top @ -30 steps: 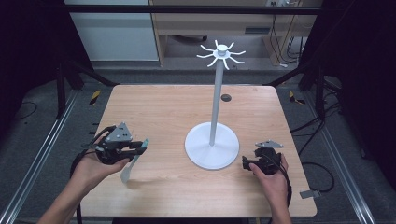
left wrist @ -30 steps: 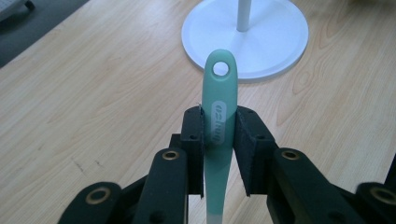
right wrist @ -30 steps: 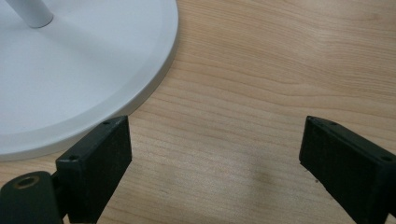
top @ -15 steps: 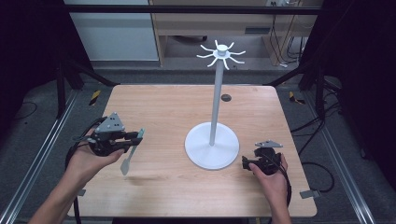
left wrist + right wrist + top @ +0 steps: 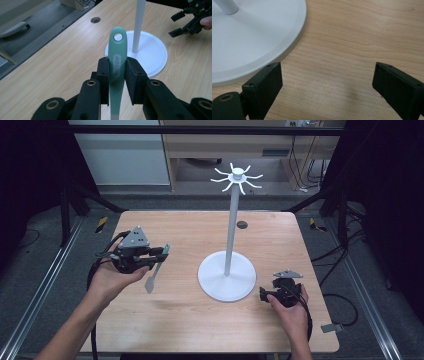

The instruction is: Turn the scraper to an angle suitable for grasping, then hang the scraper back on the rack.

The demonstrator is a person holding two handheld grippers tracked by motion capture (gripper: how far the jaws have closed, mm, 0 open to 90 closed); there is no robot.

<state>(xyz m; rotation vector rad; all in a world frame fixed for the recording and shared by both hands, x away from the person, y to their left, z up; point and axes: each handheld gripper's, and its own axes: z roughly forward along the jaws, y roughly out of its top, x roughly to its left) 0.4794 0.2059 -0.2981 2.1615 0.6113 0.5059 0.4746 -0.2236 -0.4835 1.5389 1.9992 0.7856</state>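
Note:
My left gripper [image 5: 159, 256] is shut on a utensil [image 5: 151, 279] with a mint-green handle and a grey lower end, held above the left part of the wooden table [image 5: 175, 230]. In the left gripper view the jaws of the left gripper [image 5: 117, 67] clamp the utensil's handle [image 5: 117, 47] at its middle, and the hanging hole at its tip points toward the white stand. The stand has a round base [image 5: 227, 280], a thin pole and a ring of hooks [image 5: 236, 176] on top. My right gripper [image 5: 265, 294] rests open on the table just right of the base [image 5: 249, 37], with bare wood between the jaws of the right gripper [image 5: 327, 90].
A small dark hole [image 5: 242, 224] lies in the tabletop behind the stand. Black frame rails run along both sides of the table. Yellow-and-black tools [image 5: 101, 223] lie on the floor beside the far corners. Cables trail from both grippers.
My left gripper has risen and moved a little farther from the table's front edge, carrying the utensil off the wood. The right gripper has stayed in place.

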